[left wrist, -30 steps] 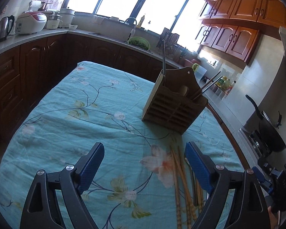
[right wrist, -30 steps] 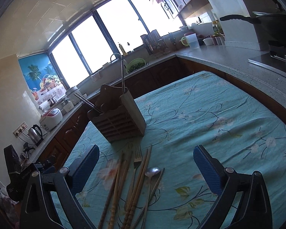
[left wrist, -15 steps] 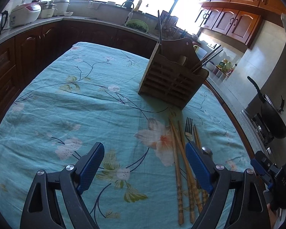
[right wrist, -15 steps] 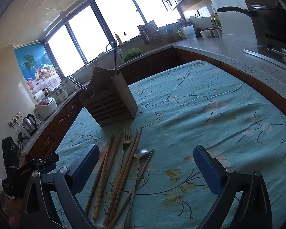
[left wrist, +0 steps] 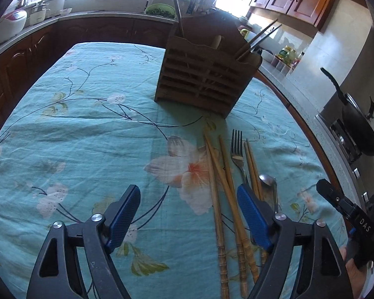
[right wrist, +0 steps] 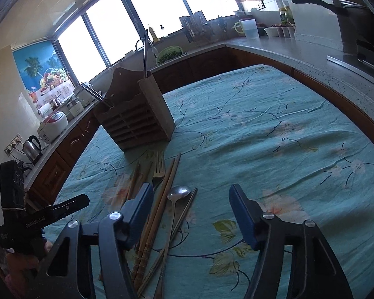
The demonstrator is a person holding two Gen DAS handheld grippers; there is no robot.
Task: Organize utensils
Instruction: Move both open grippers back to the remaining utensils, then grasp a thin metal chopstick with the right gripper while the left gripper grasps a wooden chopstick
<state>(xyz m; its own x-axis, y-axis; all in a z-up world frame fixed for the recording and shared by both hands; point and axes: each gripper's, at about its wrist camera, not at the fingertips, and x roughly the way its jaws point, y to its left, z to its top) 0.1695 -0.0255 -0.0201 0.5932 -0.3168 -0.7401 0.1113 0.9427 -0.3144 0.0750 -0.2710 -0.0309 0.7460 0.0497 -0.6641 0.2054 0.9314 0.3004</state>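
Note:
Several wooden chopsticks (left wrist: 218, 194), a fork (left wrist: 237, 149) and a spoon (left wrist: 268, 180) lie side by side on the floral cloth in front of a slatted wooden holder (left wrist: 207, 74). My left gripper (left wrist: 188, 206) hovers over the cloth with its jaws closing. Two chopsticks run just inside its right finger (left wrist: 253, 214), untouched. In the right wrist view the spoon (right wrist: 178, 191) and chopsticks (right wrist: 162, 194) lie below my right gripper (right wrist: 190, 209), near its left finger (right wrist: 139, 211). Its jaws are closing too, pressing on nothing. The fork (right wrist: 158, 164) lies just ahead, before the holder (right wrist: 137, 119).
The turquoise tablecloth (left wrist: 87, 137) covers the table. The holder has a metal handle (right wrist: 145, 49) and dark chopsticks (left wrist: 259, 35) standing in it. Dark cabinets and a counter ring the table, with a rice cooker (right wrist: 53, 127), a kettle (right wrist: 32, 147) and a wok (left wrist: 359, 124).
Both grippers have come lower and closer to the utensils, and both pairs of jaws have narrowed, the right more. The left view has swung toward the chopsticks.

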